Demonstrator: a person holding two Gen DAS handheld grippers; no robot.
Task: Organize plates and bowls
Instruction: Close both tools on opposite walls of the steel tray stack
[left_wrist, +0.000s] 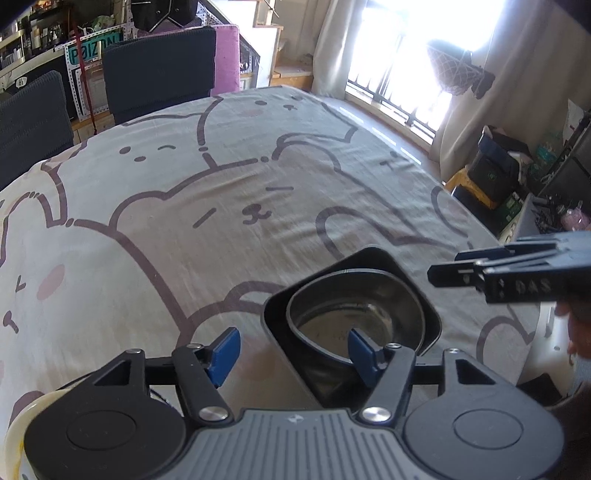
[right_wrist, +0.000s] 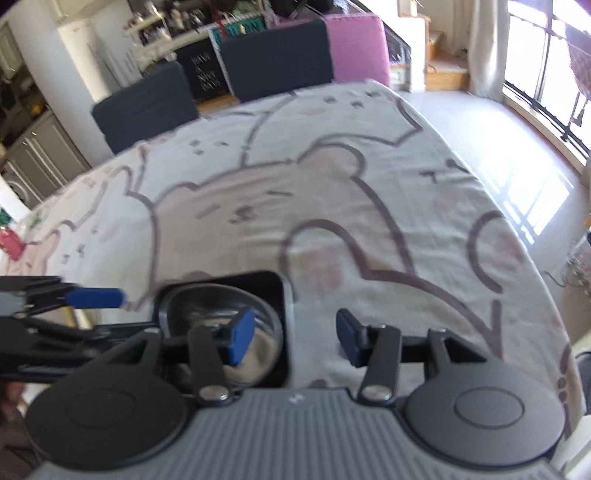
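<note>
Shiny metal bowl (left_wrist: 354, 314), matt plastic tray (left_wrist: 424, 291), cloth tablecloth (left_wrist: 221, 206)

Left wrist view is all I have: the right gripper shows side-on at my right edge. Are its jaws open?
Observer: Yes, the right gripper stands open, gripping nothing.
Operator: Where are its fingers?
Observer: One finger hangs over the steel bowl; the other is over bare tablecloth, beyond the black square plate.
Operator: Anything else on that tablecloth?
Observer: A red item lies near its left edge; I cannot tell what it is.
</note>
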